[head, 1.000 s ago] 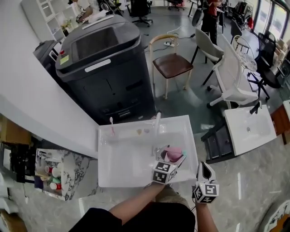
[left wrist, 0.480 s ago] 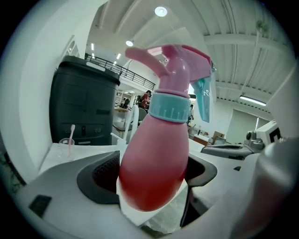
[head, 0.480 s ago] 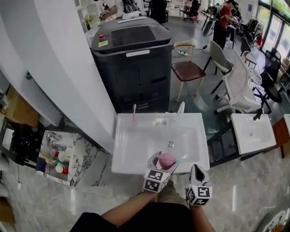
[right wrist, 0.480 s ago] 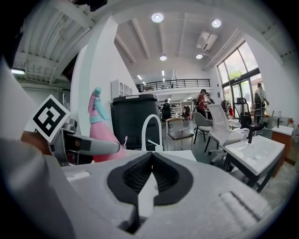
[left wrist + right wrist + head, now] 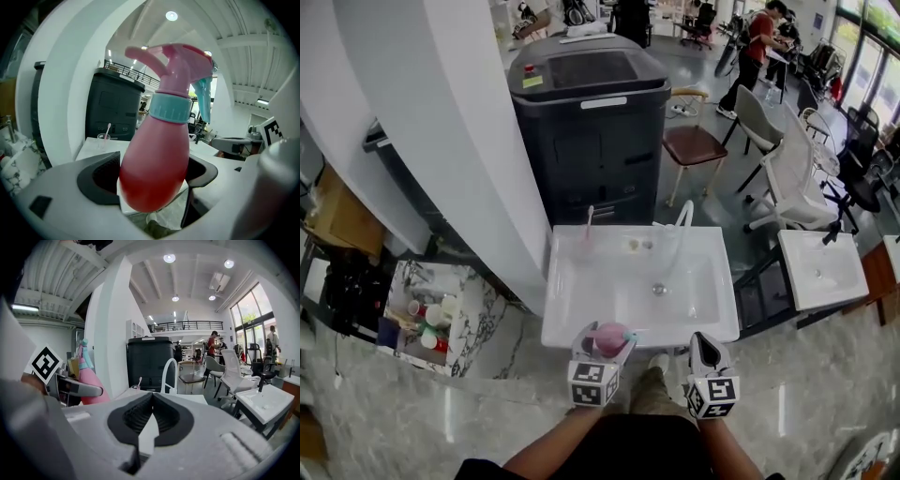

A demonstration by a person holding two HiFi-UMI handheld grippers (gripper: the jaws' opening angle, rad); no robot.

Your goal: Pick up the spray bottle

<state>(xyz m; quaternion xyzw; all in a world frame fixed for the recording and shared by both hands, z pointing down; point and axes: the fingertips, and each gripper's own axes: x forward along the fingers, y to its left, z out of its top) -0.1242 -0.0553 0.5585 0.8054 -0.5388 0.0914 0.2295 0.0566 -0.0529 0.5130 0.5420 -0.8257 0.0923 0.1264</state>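
A pink spray bottle [image 5: 610, 338] with a teal collar and trigger sits upright between the jaws of my left gripper [image 5: 602, 351], which is shut on its belly. In the left gripper view the bottle [image 5: 159, 150] fills the middle of the frame, lifted clear of the white sink [image 5: 101, 146] behind it. In the head view the bottle hangs just in front of the sink's near rim [image 5: 637, 336]. My right gripper [image 5: 710, 360] stays to the right of it, shut and holding nothing. The right gripper view shows the pink bottle [image 5: 89, 380] at its left.
The white sink has a curved faucet [image 5: 679, 225] and a cup with a toothbrush [image 5: 585, 240] on its back ledge. Behind stands a large dark machine [image 5: 591, 122]. A second sink [image 5: 821, 267], chairs [image 5: 697, 148] and a person [image 5: 757, 42] are farther right. A shelf of bottles [image 5: 422, 323] is on the left.
The left gripper has carried the bottle back out of the basin to just past the sink's near rim. The head view has swung, shifting the sink rightward in frame. The right gripper has stayed shut.
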